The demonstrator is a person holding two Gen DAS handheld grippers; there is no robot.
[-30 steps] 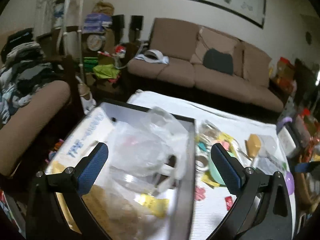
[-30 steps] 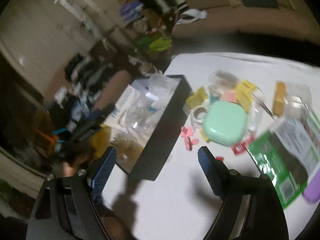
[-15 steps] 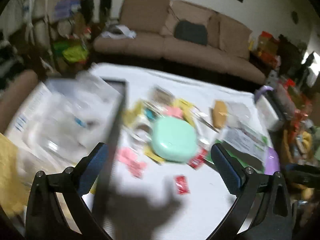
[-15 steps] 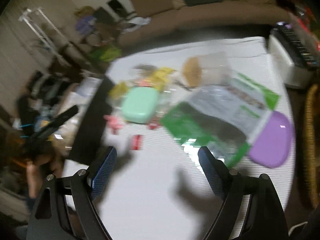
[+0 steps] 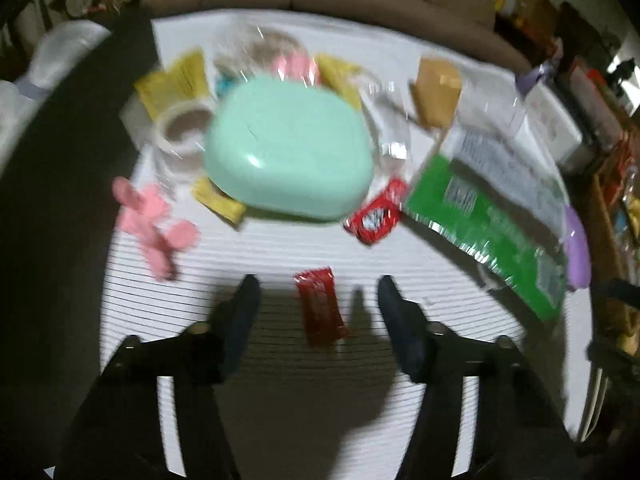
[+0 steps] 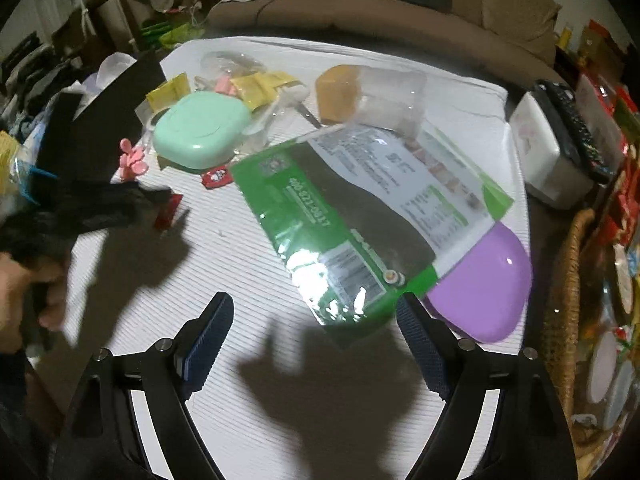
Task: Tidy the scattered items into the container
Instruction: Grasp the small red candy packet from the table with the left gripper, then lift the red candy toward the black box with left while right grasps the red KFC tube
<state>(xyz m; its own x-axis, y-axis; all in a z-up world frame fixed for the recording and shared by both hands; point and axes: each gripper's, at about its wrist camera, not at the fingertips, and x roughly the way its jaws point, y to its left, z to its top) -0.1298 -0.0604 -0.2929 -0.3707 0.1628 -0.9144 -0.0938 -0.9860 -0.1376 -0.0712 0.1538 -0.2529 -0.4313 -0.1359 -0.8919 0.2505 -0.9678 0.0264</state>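
Between my left gripper's (image 5: pixel 316 292) closing jaws, low in the middle of the left wrist view, lies a small red foil sachet (image 5: pixel 320 306) flat on the white ribbed table cover (image 5: pixel 280 380). My pads have not yet met it; a strip of cover shows on either side. The sachet's long axis runs up and down the frame, tilted slightly toward the lower right, so my jaws close across its short width, which I judge the right way to take it. A second red sachet (image 5: pixel 376 216) sits higher, against the mint-green rounded plastic case (image 5: pixel 288 148), farther from my tips.

My right gripper (image 6: pixel 316 332) hangs with jaws spread wide and nothing between them, at the bottom of its own view. Just above its tips lies the near corner of the large green foil pouch (image 6: pixel 340 216), its long axis slanting from upper left to lower right, with a lilac plastic case (image 6: pixel 484 280) tucked at its lower right edge.

At the left edge of both views stands the dark-walled container (image 5: pixel 80 128). It lies to the left of both grippers, and my left is the nearer one to it.
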